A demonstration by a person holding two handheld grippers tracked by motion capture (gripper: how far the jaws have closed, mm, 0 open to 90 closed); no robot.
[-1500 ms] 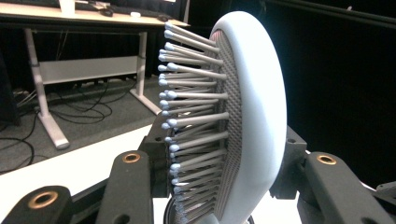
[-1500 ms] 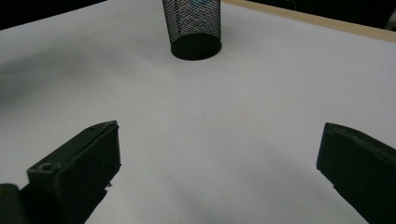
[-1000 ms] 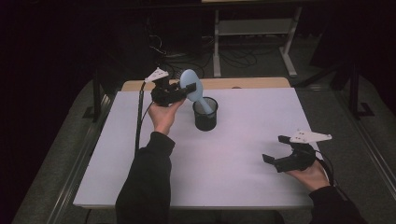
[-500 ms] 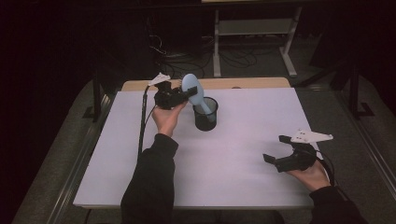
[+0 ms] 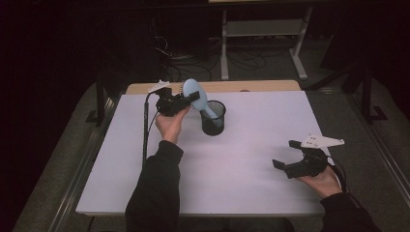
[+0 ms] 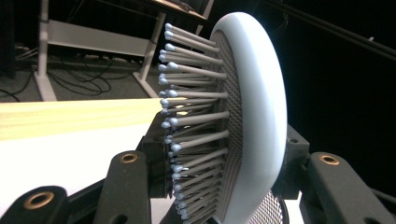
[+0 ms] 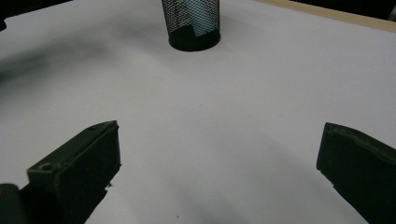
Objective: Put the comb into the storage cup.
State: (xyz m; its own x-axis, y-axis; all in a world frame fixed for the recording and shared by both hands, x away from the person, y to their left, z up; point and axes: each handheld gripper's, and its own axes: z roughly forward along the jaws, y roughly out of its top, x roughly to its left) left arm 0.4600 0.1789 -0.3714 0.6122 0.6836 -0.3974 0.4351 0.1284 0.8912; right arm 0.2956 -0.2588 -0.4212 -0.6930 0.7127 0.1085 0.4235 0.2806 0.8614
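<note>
My left gripper (image 5: 191,99) clamped the light, stiff hairbrush (image 5: 196,94) by its head, handle down in the far cup (image 5: 213,118); bristles (image 6: 189,116) give, so I judged the rigid back safest.

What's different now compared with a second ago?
The left gripper, shut on the hairbrush, has lowered it, so its handle sits deeper in the mesh cup. The cup and the open right gripper stayed put.
</note>
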